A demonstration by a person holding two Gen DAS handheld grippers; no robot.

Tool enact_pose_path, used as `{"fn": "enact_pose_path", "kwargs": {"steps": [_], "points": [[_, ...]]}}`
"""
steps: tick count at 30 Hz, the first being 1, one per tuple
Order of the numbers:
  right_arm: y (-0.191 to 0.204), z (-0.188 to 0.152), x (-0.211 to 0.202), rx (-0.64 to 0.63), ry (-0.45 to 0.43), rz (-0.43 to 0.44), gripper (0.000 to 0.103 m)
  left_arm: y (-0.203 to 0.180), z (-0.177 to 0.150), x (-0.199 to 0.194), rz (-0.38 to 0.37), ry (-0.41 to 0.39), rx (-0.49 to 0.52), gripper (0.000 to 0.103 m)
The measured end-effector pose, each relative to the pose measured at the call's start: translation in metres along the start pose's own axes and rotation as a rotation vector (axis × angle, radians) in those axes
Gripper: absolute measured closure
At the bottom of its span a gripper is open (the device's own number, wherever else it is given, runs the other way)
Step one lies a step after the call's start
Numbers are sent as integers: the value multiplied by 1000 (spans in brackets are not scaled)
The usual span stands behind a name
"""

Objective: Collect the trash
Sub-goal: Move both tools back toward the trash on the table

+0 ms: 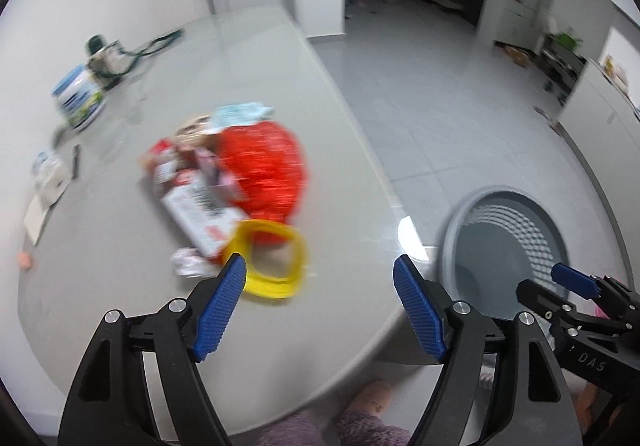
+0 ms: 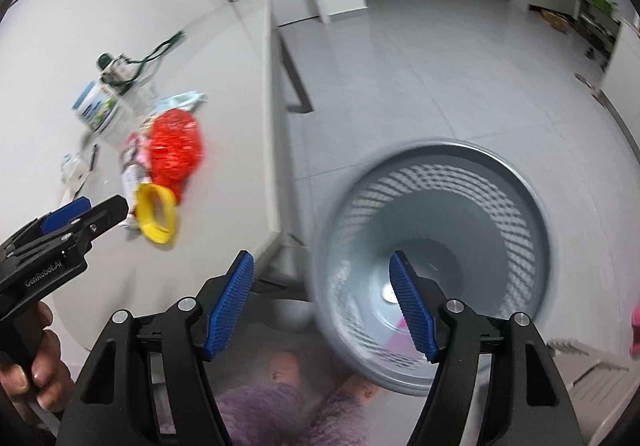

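With both grippers spread and empty, the yellow ring (image 1: 276, 260) lies just ahead-left of the left gripper (image 1: 320, 278), nearer than the right gripper (image 2: 322, 288) over the bin (image 2: 432, 258).

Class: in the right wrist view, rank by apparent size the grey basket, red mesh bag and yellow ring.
1. grey basket, nearest the camera, so exaggerated
2. red mesh bag
3. yellow ring

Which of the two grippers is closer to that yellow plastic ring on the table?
Left. The left gripper hovers open beside the yellow plastic ring; the right gripper is off the table, above the grey mesh bin.
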State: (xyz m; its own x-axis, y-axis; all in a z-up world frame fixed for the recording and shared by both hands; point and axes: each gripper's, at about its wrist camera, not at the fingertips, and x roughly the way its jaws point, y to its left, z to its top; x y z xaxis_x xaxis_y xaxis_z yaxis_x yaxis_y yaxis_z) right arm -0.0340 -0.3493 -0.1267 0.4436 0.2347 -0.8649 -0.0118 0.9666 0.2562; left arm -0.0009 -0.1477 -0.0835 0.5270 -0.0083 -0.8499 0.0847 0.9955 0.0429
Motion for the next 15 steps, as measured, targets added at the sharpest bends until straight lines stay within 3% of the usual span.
{"fn": "enact_pose_path", "kwargs": {"steps": [8,15], "points": [[82,11,22,-64,6,25,33,92,-12,9,60,21,-87,27],[139,13,49,-61,9,20,29,152,-19,30,69,42,-100,27]]}}
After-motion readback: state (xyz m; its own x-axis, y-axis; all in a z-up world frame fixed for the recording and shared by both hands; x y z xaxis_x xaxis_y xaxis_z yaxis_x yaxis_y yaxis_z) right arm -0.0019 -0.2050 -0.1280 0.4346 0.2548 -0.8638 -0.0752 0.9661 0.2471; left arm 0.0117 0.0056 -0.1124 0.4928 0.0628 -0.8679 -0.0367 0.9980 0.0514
